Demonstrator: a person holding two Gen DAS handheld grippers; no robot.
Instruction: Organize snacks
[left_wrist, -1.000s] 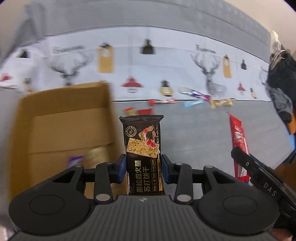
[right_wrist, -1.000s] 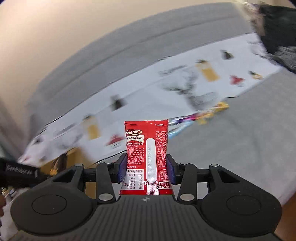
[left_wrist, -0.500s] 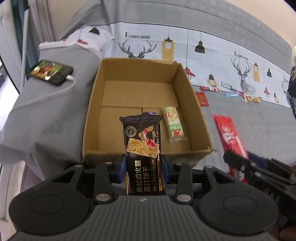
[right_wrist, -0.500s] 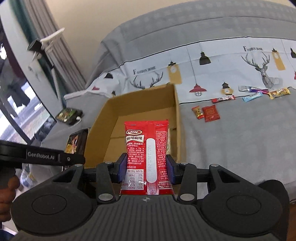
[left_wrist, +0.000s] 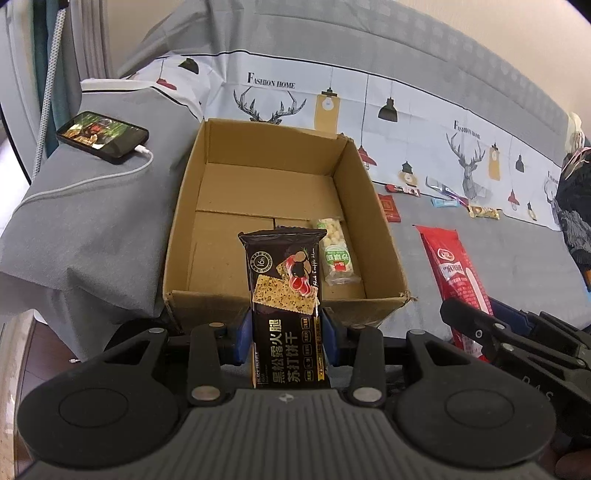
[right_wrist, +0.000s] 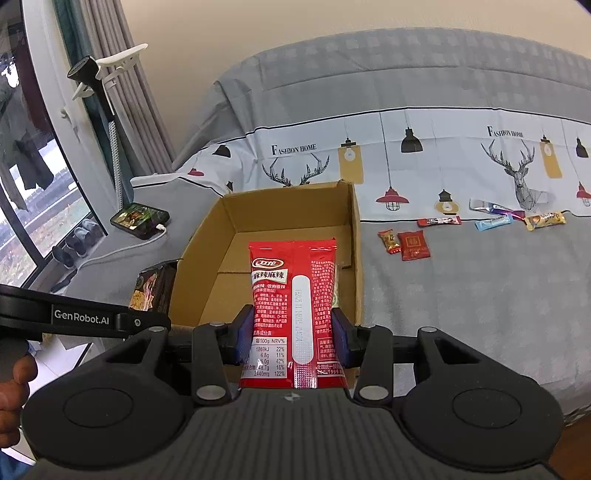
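Observation:
My left gripper (left_wrist: 286, 332) is shut on a black cracker packet (left_wrist: 286, 295), held upright just in front of the near wall of an open cardboard box (left_wrist: 192, 206). A clear packet of pale puffed snack (left_wrist: 336, 253) lies inside the box at its near right. My right gripper (right_wrist: 291, 339) is shut on a red spicy-snack packet (right_wrist: 293, 306), held upright before the same box (right_wrist: 354, 229). That red packet also shows in the left wrist view (left_wrist: 456, 277), and the black packet in the right wrist view (right_wrist: 153, 290).
The box sits on a grey sofa with a deer-print cloth (right_wrist: 443, 155). Several small snacks lie to its right: a red square packet (right_wrist: 413, 245), a small orange one (right_wrist: 388, 240), thin bars (right_wrist: 493, 221). A phone on a charging cable (left_wrist: 101, 136) lies left.
Both grippers swung left from the loose snacks to face the box and then drew slightly nearer to it. Both packets stay gripped.

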